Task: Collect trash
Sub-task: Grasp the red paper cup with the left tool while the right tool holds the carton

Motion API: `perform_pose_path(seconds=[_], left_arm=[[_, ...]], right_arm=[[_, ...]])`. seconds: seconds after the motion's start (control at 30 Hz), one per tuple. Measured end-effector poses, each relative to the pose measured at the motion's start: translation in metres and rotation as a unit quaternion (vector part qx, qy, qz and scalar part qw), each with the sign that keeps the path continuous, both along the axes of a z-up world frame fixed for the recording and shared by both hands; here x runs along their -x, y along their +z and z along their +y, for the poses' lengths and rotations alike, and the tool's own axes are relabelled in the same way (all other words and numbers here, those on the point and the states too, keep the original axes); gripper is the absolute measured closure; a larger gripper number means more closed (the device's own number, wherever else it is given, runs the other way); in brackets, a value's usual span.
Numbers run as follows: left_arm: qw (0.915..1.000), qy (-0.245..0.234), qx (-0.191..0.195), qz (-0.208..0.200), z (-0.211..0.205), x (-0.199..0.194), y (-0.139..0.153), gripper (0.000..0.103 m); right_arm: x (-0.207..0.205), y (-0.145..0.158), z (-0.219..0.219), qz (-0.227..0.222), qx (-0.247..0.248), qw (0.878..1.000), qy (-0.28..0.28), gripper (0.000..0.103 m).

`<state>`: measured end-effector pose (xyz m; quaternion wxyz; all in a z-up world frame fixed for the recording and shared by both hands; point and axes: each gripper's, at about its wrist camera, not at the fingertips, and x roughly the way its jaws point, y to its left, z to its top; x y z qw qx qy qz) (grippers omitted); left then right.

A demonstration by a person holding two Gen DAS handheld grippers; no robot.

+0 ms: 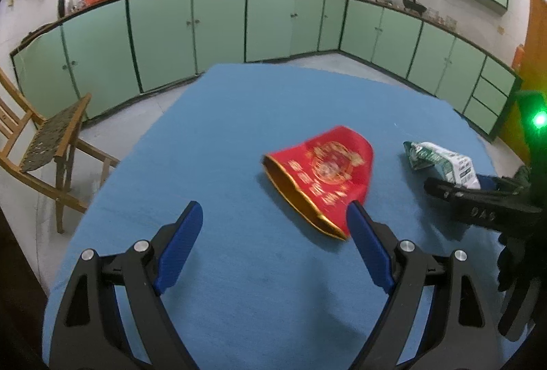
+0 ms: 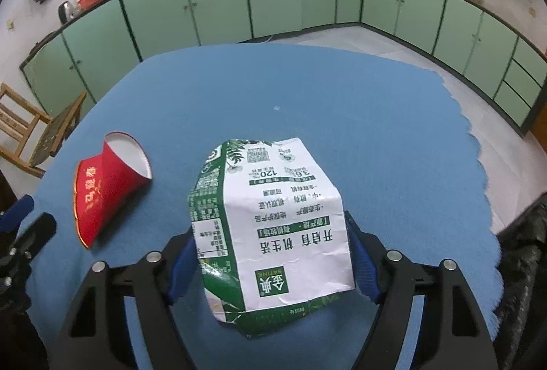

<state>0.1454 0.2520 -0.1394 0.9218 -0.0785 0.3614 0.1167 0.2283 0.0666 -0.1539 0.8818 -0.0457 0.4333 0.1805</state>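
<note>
Two pieces of trash sit on a round table (image 1: 212, 131) covered in blue cloth, inside a kitchen lined with green cabinets (image 1: 160, 28). At nine o'clock off the table's edge stands a wooden chair (image 1: 44, 144). My left gripper (image 1: 273, 230) is spread wide and empty above the cloth; a crushed red paper cup (image 1: 321, 175) lies on its side at about one o'clock from it, its gold rim just beside the right fingertip. Further right, my right gripper (image 2: 273, 254) pinches a flattened green and white milk carton (image 2: 273, 226) between its blue pads. I judge the job barely under way: the carton is gripped, the cup uncollected, and no bin is clearly visible.
</note>
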Motion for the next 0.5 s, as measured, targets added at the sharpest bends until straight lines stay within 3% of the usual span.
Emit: perform_pose_path(seconds=[0.2,0.5], left_arm=[[0.9996,0.017,-0.015,0.017,0.0,0.006,-0.008,0.02],[0.9983,0.024,0.004,0.054,0.008,-0.01,-0.019,0.023]], right_arm=[[0.006,0.0,-0.011,-0.002,-0.003,1.0,0.003,0.029],[0.003,-0.002,-0.012,-0.001,-0.011,1.0,0.002,0.029]])
